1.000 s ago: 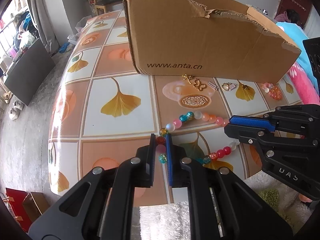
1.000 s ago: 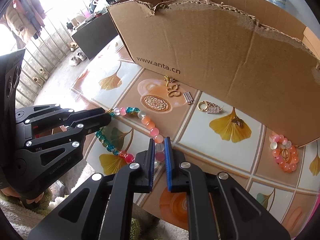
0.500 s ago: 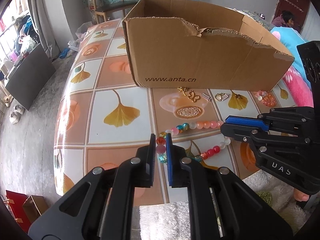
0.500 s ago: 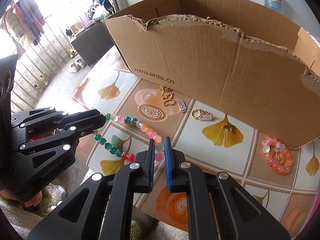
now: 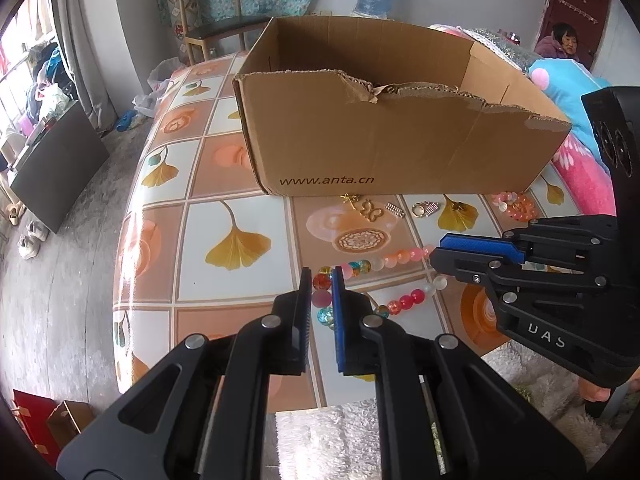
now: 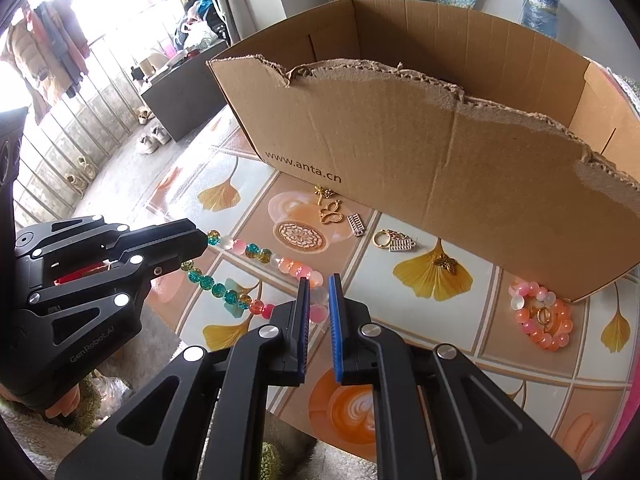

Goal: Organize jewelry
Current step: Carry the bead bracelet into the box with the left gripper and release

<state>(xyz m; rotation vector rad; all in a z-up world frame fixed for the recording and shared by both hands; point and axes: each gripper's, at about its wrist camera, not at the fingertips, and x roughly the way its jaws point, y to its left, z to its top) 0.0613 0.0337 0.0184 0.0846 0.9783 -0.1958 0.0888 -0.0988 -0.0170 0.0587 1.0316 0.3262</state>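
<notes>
Pinching opposite ends of the bead necklace point(image 6: 256, 256), both grippers (left gripper point(image 5: 320, 300), right gripper point(image 6: 318, 300)) hold it before the cardboard box point(image 5: 380, 148); charms point(image 6: 330, 212) and bracelet point(image 6: 540, 316) beside the box remain.

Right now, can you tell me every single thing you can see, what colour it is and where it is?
Bead necklace: one, pink, teal, red and clear beads, near the table's front edge, held at both ends.
Cardboard box: one, brown, open top, torn front rim, at the back of the table.
Bead bracelet: one, pink and orange, coiled by the box's right corner.
Metal charms: about six, gold and silver, in a row in front of the box.
Table: one, tiled pattern with yellow leaves.
Chair: one, wooden, behind the table.
Left gripper: black, blue pads, jaws shut on beads.
Right gripper: the same, jaws shut on beads.
</notes>
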